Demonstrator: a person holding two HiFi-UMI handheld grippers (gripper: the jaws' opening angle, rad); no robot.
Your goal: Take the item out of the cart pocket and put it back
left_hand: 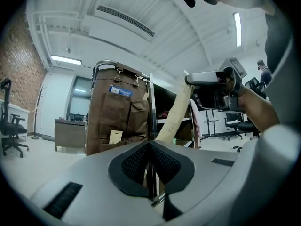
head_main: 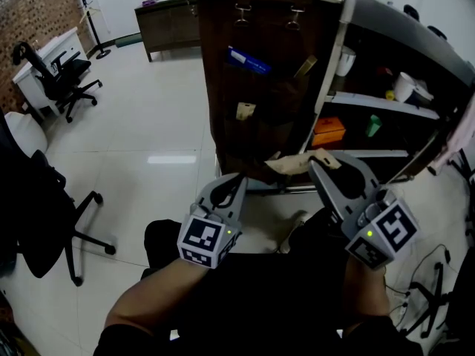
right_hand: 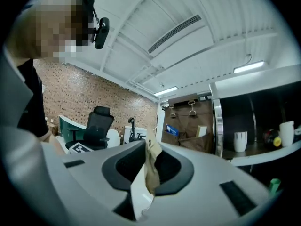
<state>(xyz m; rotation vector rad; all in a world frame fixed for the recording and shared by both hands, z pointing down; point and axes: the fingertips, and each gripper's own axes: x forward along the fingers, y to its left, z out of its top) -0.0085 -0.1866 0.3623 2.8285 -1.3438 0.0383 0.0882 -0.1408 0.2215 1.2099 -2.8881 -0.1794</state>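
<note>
Our right gripper [right_hand: 150, 150] pinches the pouch [head_main: 294, 163] by one end, out in front of the cart [head_main: 260, 102]. Our left gripper [left_hand: 149, 147] is closed and empty. The pouch looks light, thin and floppy, so holding near its stiffer edge seems best.

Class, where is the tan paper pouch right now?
Head view, right of centre: the tan paper pouch is pinched in the right gripper, in front of the cart's brown pocket organiser.

No words, numbers or brands can be read. Marker cubes [head_main: 202, 241] on the left claw [head_main: 236, 180] and right claw [head_main: 318, 163] show only black-and-white squares. Ahead of both claws, a blue card [head_main: 249, 60] in a cart pocket [head_main: 241, 80] bears illegible print, as does the paper strip [left_hand: 175, 119] in the right claw.
</note>
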